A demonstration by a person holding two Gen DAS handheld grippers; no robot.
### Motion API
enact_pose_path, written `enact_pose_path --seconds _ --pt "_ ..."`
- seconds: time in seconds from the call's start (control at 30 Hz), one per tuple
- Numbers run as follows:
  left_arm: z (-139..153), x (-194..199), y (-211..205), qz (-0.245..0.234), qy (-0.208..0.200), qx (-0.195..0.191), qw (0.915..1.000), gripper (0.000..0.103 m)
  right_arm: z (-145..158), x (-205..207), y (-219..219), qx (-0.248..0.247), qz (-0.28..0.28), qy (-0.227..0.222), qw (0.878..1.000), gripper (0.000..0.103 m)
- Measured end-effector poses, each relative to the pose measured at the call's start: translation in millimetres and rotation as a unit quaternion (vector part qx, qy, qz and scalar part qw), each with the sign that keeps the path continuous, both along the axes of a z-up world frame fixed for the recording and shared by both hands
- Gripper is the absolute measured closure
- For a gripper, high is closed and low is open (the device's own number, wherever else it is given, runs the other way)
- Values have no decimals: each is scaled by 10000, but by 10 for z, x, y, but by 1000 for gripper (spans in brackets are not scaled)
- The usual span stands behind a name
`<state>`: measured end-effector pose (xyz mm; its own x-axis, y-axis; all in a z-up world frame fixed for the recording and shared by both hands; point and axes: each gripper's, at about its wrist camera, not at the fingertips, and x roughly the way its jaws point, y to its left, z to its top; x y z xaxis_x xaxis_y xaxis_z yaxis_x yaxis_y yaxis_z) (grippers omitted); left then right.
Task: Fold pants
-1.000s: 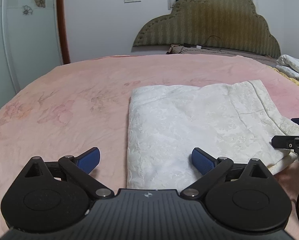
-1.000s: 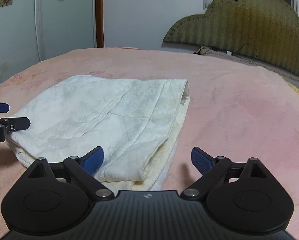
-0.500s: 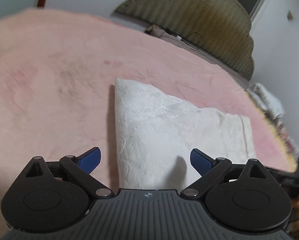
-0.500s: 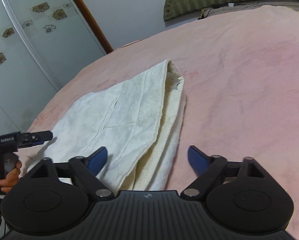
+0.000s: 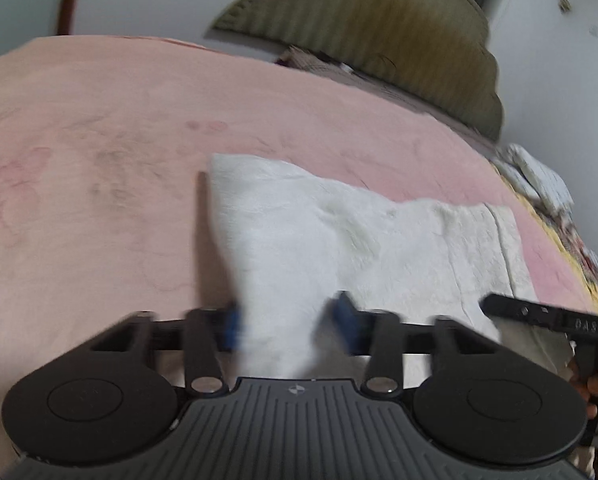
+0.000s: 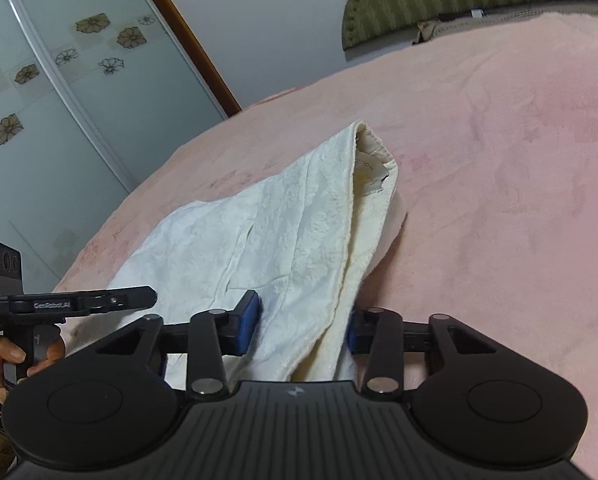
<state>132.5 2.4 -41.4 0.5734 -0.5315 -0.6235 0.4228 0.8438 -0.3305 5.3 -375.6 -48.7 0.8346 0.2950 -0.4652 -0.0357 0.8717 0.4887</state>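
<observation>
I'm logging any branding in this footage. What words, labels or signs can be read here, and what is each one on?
"GenRobot.AI": on the finger of the black left gripper, in the right wrist view.
"DAS": on the black right gripper, in the left wrist view; also on the left gripper's body, with smaller lines below too small to read.
Cream label inside the white folded pants: letters ending "CTION", the rest hidden.

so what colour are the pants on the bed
White to cream, with a faint embossed texture; the pants show best in the right wrist view.

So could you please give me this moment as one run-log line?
stage: grasping near edge | left gripper: closing, pants between pads | right gripper: closing, pants between pads | pants: part-folded, flat on pink bedspread
</observation>
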Motion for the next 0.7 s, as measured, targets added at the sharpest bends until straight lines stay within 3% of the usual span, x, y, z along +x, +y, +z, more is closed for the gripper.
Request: enact_pose_path --seconds 0.07,0.17,0.43,0.7 --pt "36 -48 44 97 -140 -113 9998 81 29 -25 27 -97 -36 -89 9999 72" --pt "115 -210 18 145 -612 -56 9980 88 149 -44 152 -492 -25 -283 9984 77" --pt "451 -379 -81 254 -1778 454 9827 89 518 49 479 -1460 180 -719 9865 80" --pt "718 180 29 732 -2235 996 9668 86 826 786 734 -1797 333 -1014 9779 80"
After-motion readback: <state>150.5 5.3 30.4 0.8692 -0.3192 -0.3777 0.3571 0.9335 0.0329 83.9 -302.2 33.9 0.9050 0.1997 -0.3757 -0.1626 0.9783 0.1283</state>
